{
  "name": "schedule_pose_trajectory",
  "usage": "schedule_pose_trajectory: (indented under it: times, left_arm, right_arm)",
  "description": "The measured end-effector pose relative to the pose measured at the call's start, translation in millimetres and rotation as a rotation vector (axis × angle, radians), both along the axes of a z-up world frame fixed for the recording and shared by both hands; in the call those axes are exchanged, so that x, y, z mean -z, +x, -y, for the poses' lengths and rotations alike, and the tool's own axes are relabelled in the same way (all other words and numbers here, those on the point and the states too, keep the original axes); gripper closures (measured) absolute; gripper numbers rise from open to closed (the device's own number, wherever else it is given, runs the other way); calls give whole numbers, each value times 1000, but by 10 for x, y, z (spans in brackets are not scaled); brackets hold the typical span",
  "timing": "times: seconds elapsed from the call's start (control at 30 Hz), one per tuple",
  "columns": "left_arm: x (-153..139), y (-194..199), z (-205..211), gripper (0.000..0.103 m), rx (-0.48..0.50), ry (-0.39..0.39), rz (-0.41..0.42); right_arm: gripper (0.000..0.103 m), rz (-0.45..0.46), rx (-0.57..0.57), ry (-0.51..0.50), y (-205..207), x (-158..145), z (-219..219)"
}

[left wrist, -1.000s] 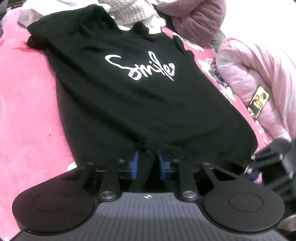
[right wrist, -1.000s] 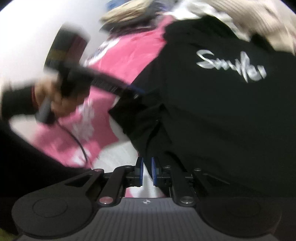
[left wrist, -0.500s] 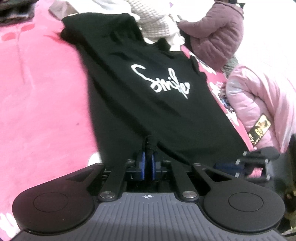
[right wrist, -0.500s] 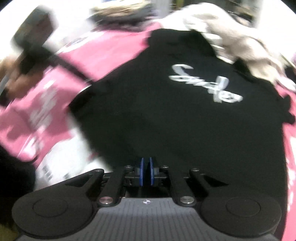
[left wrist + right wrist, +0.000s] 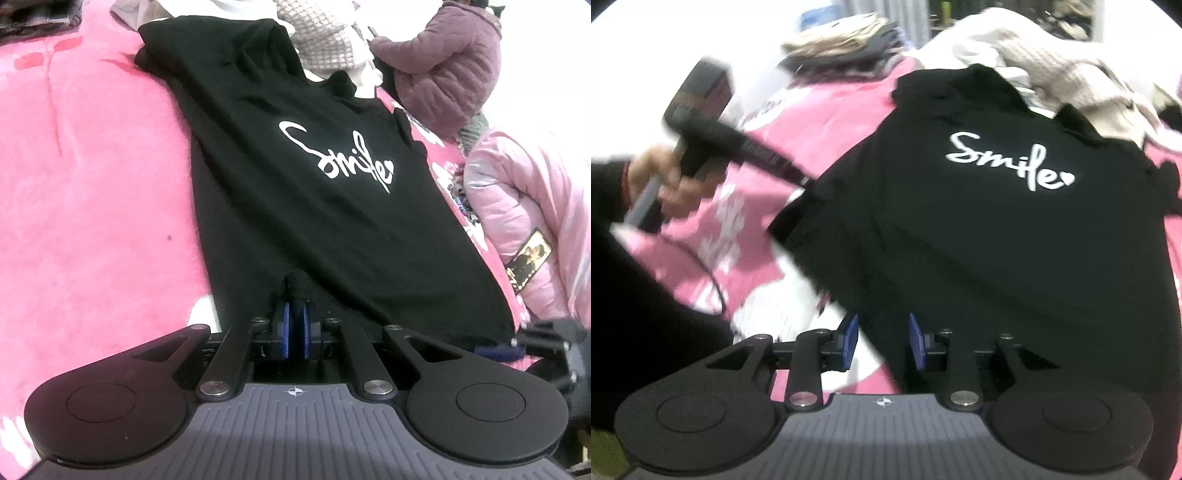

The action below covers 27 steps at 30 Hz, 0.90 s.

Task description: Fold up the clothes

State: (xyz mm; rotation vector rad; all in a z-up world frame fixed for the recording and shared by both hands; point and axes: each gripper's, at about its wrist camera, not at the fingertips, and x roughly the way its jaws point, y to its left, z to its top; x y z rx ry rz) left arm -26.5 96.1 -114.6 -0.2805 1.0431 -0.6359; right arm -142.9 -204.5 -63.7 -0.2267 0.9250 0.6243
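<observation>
Right at its own tips, the left gripper is pressed together on a bunched pinch of hem from the black T-shirt, likely to keep that edge anchored while the garment is pulled flat. The right gripper has just been opening; its blue pads stand spread with the shirt's lower edge between them but not pressed, seemingly let go after straightening. Ahead of both, the shirt lies spread face up on the pink blanket, its white "Smile" print showing. Beyond its collar sits a pile of other clothes, probably awaiting folding.
</observation>
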Motion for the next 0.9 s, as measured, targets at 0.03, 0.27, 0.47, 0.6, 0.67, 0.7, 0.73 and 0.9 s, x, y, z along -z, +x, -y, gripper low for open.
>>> schedule_pose_trajectory:
  times: [0.03,0.27,0.47,0.6,0.67,0.7,0.73,0.9]
  left_arm:
    - [2,2,-6,97,-2,0,-1]
    - [13,1,-63,97,-13,-1,-2]
    - [24,-11,-93,97,-11,2,-4]
    - [27,-16,-93,97,-4,8,-1]
    - [29,-9,-79,97,-1,11,-2]
    - [30,-6,-76,97,0,12,-3]
    - [31,-4,-76,97,1,12,-4]
    - [35,2,-70,97,5,17,-8]
  right_arm:
    - [70,22,-12,-47,-43,44,-45]
    - [96,42,10,-146,-126,173,-10]
    - [96,-75,109,64,59,42,330]
    - [95,-183,159,167,192,93,503]
    - [95,-220,183,212,229,130,578]
    - [93,-239,194,232,243,147,613]
    - [93,-259,205,252,257,164,647]
    - [93,-315,247,311,297,215,760]
